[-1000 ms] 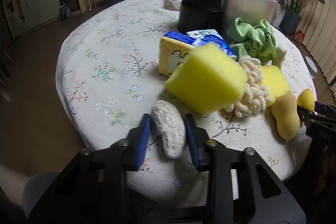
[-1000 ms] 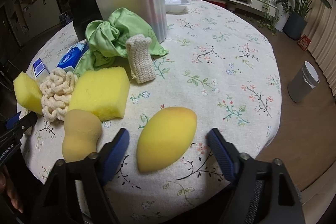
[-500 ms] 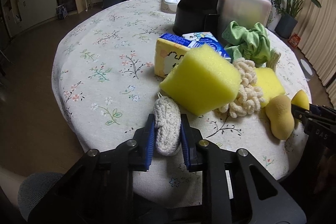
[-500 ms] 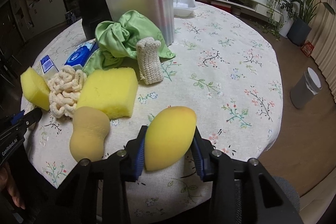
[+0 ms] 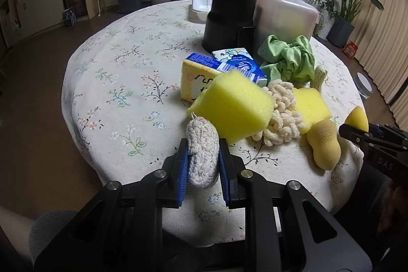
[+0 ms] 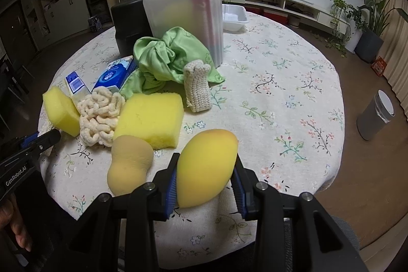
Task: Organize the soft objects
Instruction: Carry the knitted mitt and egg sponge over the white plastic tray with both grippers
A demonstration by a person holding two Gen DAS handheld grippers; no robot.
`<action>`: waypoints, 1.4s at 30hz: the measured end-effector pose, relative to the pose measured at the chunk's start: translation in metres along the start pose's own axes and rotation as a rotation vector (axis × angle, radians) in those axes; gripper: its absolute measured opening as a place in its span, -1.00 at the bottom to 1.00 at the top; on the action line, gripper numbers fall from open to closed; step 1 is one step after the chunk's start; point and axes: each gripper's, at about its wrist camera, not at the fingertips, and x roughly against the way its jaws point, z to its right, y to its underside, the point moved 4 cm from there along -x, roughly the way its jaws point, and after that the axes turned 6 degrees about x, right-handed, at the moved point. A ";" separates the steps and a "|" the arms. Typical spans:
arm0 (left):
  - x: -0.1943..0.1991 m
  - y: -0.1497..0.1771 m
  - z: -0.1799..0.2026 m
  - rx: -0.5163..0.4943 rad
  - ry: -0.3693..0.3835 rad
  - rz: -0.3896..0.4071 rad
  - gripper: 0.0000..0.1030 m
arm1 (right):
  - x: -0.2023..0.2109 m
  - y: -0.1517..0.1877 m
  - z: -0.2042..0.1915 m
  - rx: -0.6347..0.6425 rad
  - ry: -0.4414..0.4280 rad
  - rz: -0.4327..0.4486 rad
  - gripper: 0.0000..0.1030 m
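Observation:
My left gripper [image 5: 202,159] is shut on a grey knitted pad [image 5: 202,153], held just above the near edge of the round table. My right gripper [image 6: 205,175] is shut on a yellow egg-shaped sponge [image 6: 207,167], also lifted at the table's near edge. On the flowered cloth lie a yellow block sponge [image 5: 232,110], a cream chenille scrubber [image 6: 98,116], a flat yellow sponge [image 6: 153,120], a tan peanut-shaped sponge [image 6: 128,165], a cream knitted mitt [image 6: 197,86] and a green cloth [image 6: 165,57].
A frosted plastic bin [image 6: 188,19] and a black container [image 5: 229,19] stand at the back of the table [image 6: 293,83]. Blue tissue packs [image 5: 237,63] lie by the green cloth. A white tray [image 6: 233,17] sits at the far edge. A grey waste bin [image 6: 374,114] stands on the floor.
Both grippers have closed on their objects: the left on the knitted pad, the right on the egg-shaped sponge. Both have since drawn back and lifted a little.

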 end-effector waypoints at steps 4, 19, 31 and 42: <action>0.008 -0.006 0.001 -0.016 0.001 0.004 -0.62 | 0.006 -0.006 0.008 0.001 0.002 0.009 -0.23; 0.024 -0.106 -0.019 -0.082 0.003 0.137 -0.62 | 0.016 -0.077 0.082 -0.012 0.037 0.080 -0.22; -0.044 -0.250 -0.002 -0.213 0.012 0.142 -0.62 | -0.047 -0.202 0.133 0.008 0.002 0.069 -0.22; -0.148 -0.322 0.023 -0.309 0.062 0.029 -0.62 | -0.131 -0.291 0.136 0.128 -0.022 0.003 -0.22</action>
